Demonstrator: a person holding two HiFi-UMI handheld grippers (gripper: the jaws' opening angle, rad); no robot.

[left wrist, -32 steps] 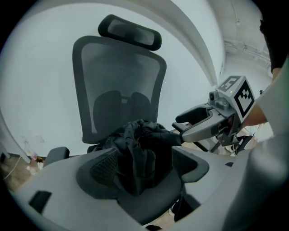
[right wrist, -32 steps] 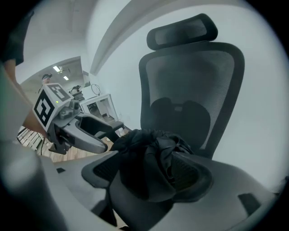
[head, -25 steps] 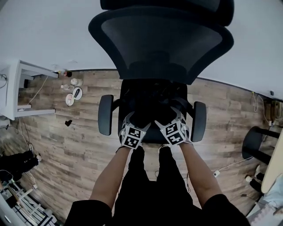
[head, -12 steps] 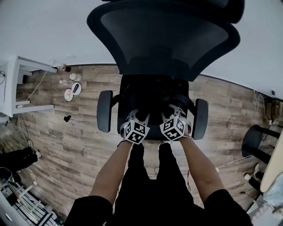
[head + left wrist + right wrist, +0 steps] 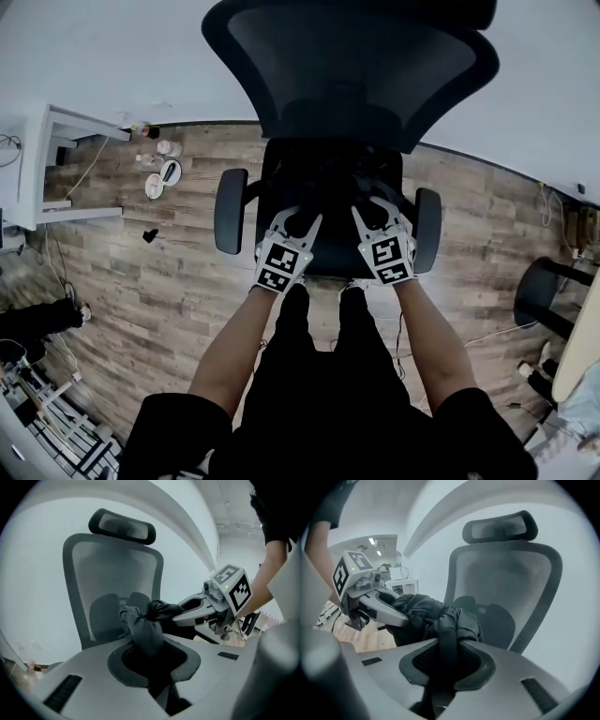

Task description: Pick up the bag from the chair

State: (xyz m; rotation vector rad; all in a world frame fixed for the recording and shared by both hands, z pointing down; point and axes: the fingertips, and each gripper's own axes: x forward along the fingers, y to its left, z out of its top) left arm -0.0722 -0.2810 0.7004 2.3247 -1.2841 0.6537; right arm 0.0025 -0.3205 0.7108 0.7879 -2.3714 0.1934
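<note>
L gripper (image 5: 300,217), R gripper (image 5: 372,208) clamp bag (image 5: 145,630), chair (image 5: 356,75) behind

The two grippers were close together at the front edge of the chair (image 5: 356,66) seat a second ago. Now they stand further apart. The right gripper (image 5: 378,211) has gone sideways toward the chair's right armrest (image 5: 427,230), and the left gripper (image 5: 298,221) has gone slightly toward the left one. Both have also moved a little deeper over the seat, toward the backrest. Their marker cubes, before tilted toward each other, now each show one face flat upward. Whether the bag (image 5: 423,610) has moved on the seat I cannot tell.
</note>
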